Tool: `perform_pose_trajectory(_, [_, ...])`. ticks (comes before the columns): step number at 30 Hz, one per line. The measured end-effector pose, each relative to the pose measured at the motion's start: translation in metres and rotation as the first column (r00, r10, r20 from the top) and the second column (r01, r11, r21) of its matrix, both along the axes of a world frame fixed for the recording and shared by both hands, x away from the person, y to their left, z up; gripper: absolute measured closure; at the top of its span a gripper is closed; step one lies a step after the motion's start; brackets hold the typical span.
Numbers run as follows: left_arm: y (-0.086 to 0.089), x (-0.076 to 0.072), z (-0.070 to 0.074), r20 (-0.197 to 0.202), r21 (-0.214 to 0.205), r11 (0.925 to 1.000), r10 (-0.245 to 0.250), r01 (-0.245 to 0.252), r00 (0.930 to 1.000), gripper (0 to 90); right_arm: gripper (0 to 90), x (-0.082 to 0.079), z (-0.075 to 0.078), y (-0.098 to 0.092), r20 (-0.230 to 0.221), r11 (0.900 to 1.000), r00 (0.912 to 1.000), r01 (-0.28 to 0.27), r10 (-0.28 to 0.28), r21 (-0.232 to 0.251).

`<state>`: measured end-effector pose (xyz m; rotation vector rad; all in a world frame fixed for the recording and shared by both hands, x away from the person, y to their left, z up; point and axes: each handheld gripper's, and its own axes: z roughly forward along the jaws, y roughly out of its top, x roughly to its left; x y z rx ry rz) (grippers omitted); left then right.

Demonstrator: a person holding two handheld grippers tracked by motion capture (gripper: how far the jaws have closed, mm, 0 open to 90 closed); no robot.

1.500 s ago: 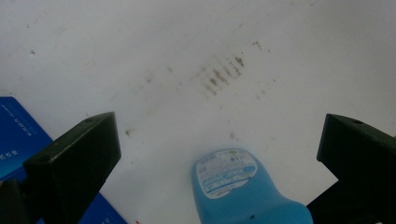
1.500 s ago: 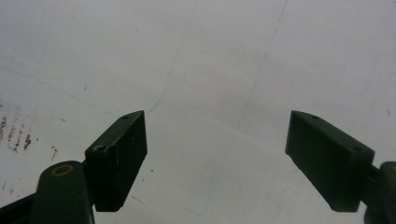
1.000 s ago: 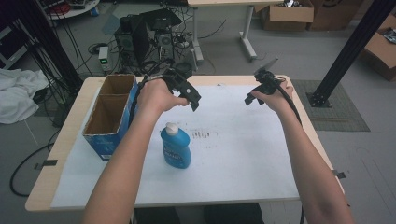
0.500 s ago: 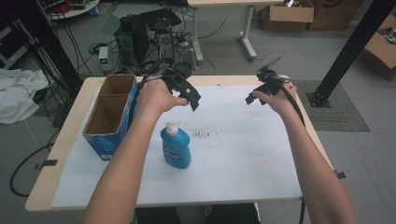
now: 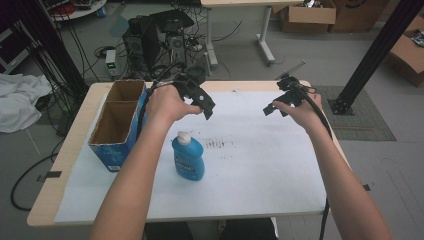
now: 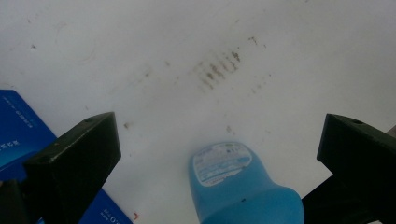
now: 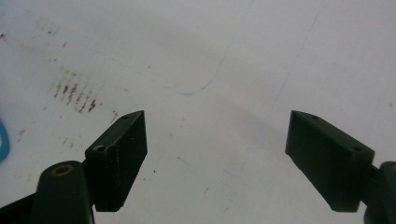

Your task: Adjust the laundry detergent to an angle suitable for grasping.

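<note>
A blue bottle [image 5: 187, 157] with a white cap stands upright on the white sheet, left of the middle. My left gripper [image 5: 206, 107] hangs above the table just beyond the bottle, open and holding nothing. Its own view looks down on the bottle [image 6: 243, 184] between the two wide-apart jaws, with my left gripper [image 6: 219, 144] well above it. My right gripper [image 5: 274, 106] is held over the right part of the sheet, also open and empty. In the right gripper view my right gripper [image 7: 215, 135] faces bare stained paper, and a sliver of the blue bottle [image 7: 3, 140] shows at the left edge.
A blue cardboard box [image 5: 117, 122] with two open compartments stands at the table's left side, close to the bottle. The white sheet [image 5: 250, 170] covers most of the wooden table [image 5: 60, 165] and bears brown smudges [image 5: 217, 144]. Cables, computers and boxes lie on the floor beyond.
Both hands hold nearly still. The right gripper has drifted slightly, and the bottle and box have not moved.
</note>
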<state>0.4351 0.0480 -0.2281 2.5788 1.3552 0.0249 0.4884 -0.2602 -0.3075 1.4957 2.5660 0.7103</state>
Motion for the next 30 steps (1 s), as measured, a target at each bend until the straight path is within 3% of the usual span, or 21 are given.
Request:
perform_pose_trajectory(8, [0.001, 0.0, 0.001, 0.002, -0.007, 1.0, 0.0, 0.001, 1.0, 0.1, 20.7, -0.025, 0.009, 0.006, 0.045, 0.9955, 0.9953, -0.087, 0.085, 0.038])
perform_pose_trajectory(18, [0.006, 0.002, 0.001, -0.004, -0.015, 0.9999, 0.0, 0.0, 1.0, 0.2, 20.9, -0.062, 0.021, 0.031, 0.094, 0.9753, 0.9719, -0.219, 0.216, 0.028])
perform_pose_trajectory(19, [0.007, 0.002, 0.002, -0.003, -0.018, 0.9998, 0.0, 0.0, 1.0, 0.2, 21.0, -0.07, 0.022, 0.038, 0.104, 0.9672, 0.963, -0.253, 0.249, 0.025])
perform_pose_trajectory(25, [0.009, 0.002, 0.002, 0.001, -0.019, 0.9998, 0.006, -0.006, 1.0, 0.1, 21.0, -0.092, 0.024, 0.054, 0.129, 0.9409, 0.9357, -0.336, 0.328, 0.043])
perform_pose_trajectory(27, [0.009, 0.002, 0.002, 0.0, -0.019, 0.9998, 0.006, -0.006, 1.0, 0.1, 21.0, -0.095, 0.024, 0.056, 0.134, 0.9382, 0.9331, -0.343, 0.334, 0.049])
perform_pose_trajectory(30, [0.011, 0.003, 0.003, 0.0, -0.017, 0.9998, 0.009, -0.009, 1.0, 0.1, 20.9, -0.105, 0.023, 0.064, 0.142, 0.927, 0.9205, -0.373, 0.364, 0.041])
